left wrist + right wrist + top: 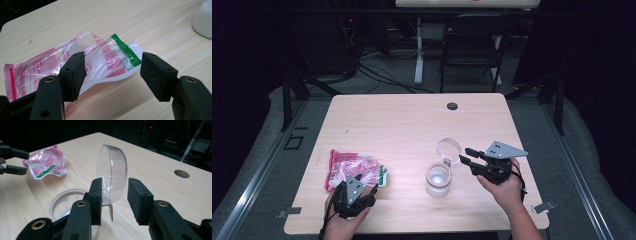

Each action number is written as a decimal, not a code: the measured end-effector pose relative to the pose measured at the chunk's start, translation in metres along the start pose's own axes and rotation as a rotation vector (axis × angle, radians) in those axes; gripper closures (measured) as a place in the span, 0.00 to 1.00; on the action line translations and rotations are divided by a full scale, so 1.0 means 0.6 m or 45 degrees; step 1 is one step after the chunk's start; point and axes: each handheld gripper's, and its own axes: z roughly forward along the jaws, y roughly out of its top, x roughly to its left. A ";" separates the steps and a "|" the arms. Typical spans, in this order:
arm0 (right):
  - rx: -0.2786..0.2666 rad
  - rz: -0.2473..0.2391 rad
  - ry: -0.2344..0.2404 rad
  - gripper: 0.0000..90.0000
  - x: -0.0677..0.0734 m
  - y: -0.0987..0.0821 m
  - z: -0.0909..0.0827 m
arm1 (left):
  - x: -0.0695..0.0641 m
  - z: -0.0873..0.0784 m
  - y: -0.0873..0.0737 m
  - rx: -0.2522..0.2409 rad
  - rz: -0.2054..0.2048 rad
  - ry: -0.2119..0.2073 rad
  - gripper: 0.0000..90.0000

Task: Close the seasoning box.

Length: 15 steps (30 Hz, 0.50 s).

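Now the right hand-held gripper (113,195) straddles the jar's (438,180) flipped-up clear lid (112,176), jaws apart, seemingly not pinching. Lower left, the left hand-held gripper (112,72) gapes at the plastic packet (75,60); next, pinch it.

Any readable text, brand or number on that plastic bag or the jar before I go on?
Plastic bag: red printed characters and red striped blocks beside a green band, too blurred and crumpled to read.
Jar and its clear lid: no text or label visible.

Rectangular light-wood table (377,120) with a round cable hole (452,106) carries a crumpled pink-and-clear plastic bag (349,165) and a clear open-lidded jar (438,180).
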 end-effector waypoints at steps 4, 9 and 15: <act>0.025 -0.002 -0.007 0.69 -0.001 -0.003 0.015 | 0.001 -0.001 0.000 -0.007 -0.001 0.004 0.41; 0.036 0.023 -0.005 0.71 -0.008 -0.008 0.024 | 0.001 -0.001 -0.001 -0.002 -0.004 0.004 0.41; 0.024 0.010 0.024 0.79 -0.005 -0.007 0.024 | 0.001 -0.002 -0.002 -0.002 -0.003 0.010 0.41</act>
